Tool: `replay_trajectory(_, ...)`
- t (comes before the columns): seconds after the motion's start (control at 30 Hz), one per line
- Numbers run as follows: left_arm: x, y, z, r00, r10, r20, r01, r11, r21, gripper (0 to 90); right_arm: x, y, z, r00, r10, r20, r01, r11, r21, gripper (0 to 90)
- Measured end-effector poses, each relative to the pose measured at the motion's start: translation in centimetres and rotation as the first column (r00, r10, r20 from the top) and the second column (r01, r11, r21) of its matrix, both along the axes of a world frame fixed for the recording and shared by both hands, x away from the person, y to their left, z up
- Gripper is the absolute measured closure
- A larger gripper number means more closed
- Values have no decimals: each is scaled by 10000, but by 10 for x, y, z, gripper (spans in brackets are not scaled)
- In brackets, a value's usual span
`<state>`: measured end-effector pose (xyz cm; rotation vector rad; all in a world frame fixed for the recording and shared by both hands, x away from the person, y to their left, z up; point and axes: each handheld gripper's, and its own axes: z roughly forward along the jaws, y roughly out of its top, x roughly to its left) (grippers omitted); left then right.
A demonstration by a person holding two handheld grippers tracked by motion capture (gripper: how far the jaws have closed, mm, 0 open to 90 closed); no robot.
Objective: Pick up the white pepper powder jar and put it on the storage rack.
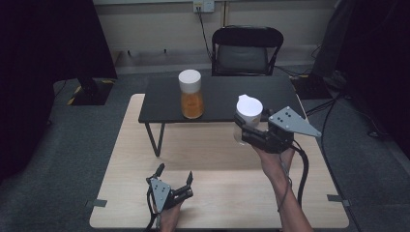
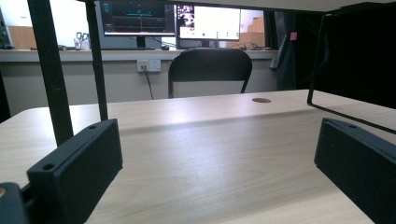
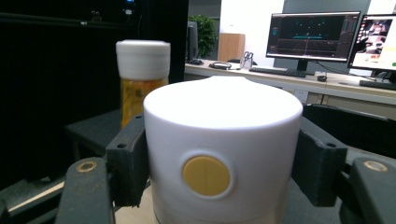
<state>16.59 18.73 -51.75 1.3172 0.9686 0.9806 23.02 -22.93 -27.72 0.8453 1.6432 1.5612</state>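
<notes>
Two grippers | right gripper point(image 1: 245, 129) fingers clamped white-lidded jar point(image 1: 247, 116), probably carrying it | left gripper point(image 1: 175, 176) fingers open, resting on tabletop point(image 1: 217, 193)

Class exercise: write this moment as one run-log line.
right gripper: shut on white-lidded jar, lifted by the black shelf | left gripper: open, low over wooden table | orange-filled jar: upright on shelf

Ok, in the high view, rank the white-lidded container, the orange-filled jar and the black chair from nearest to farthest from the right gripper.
1. White-lidded container: clamped in the right gripper itself.
2. Orange-filled jar: on the black low table, to the gripper's left and farther back.
3. Black chair: beyond the low table, by the wall.
</notes>
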Motion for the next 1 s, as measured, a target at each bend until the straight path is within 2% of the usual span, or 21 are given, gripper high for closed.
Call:
replay_trajectory(0.37, 0, 0, 0, 10000, 2, -4, -2, 10000, 0, 3, 22, 7, 17, 9993, -352, -110, 353, 9993, 122, 304)
replay_trajectory(0.53, 0, 0, 0, 10000, 1, -4, -1, 10000, -2, 2, 33, 18, 21, 9978, -651, -118, 651, 9979, -60, 304)
replay_trajectory(0.83, 0, 0, 0, 10000, -1, -5, 1, 10000, -6, 3, 56, 32, 21, 9922, -1226, -214, 1227, 9924, 34, 303)
replay_trajectory(1.0, 0, 0, 0, 10000, -1, -4, 1, 10000, -8, 3, 66, 35, 21, 9917, -1241, -351, 1241, 9923, -25, 303)
